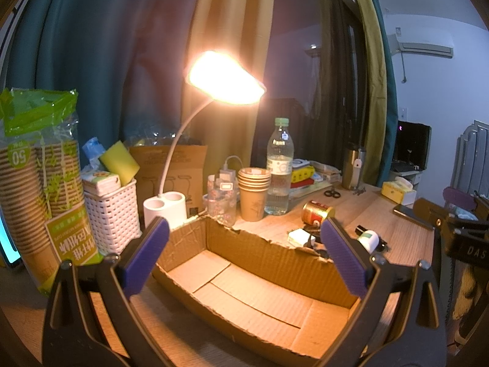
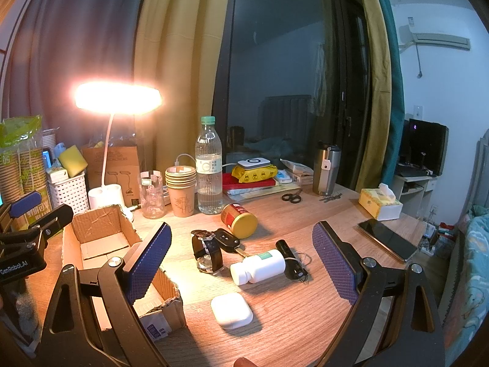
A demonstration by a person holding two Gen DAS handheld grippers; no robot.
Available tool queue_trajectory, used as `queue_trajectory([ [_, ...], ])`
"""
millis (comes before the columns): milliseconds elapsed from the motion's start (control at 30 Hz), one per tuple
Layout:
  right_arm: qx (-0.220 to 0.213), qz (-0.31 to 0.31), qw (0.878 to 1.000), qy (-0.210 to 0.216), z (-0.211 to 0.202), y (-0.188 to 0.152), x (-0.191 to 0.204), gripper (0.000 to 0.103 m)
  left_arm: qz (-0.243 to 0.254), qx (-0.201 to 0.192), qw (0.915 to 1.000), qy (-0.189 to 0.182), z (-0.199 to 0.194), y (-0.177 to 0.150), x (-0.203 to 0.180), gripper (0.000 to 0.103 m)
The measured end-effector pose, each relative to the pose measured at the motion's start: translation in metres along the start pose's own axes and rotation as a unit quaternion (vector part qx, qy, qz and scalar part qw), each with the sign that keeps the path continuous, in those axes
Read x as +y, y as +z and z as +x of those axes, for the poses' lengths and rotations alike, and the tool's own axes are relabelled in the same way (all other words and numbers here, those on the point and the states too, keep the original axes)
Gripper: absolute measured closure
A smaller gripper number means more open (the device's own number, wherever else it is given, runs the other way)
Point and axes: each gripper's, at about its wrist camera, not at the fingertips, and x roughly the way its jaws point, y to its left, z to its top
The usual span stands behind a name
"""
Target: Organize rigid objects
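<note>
While both tools, left tool (image 1: 244, 250) and right tool (image 2: 241, 260), gape empty, sorting seems unstarted; next, grasp the white plastic pill bottle (image 2: 259, 266) for the torn brown cardboard box (image 1: 259, 287).

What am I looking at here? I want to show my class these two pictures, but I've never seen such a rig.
A person holds two hand-held grippers, each with a camera looking along its two blue-padded fingers. One picture comes from the left gripper, open over an empty cardboard box. The other comes from the right gripper, also open, over a wooden desk. Neither holds anything. Loose on the desk lie a white case, a pill bottle, a watch, a car key, a small black torch, a tin on its side and a phone. A lit lamp stands behind.
</note>
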Motion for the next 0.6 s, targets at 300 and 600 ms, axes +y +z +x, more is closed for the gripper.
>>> queue_trajectory([
  [300,0.0,0.0,1.0,0.0,-0.0005,-0.0004,0.0009,0.008,-0.001,-0.001,1.0,0.001,0.0004,0.0,-0.0007,0.003],
  [600,0.0,0.009,1.0,0.003,0.0003,-0.0041,-0.0001,0.008,-0.003,-0.001,1.0,0.001,0.0004,0.0006,-0.0009,0.003],
])
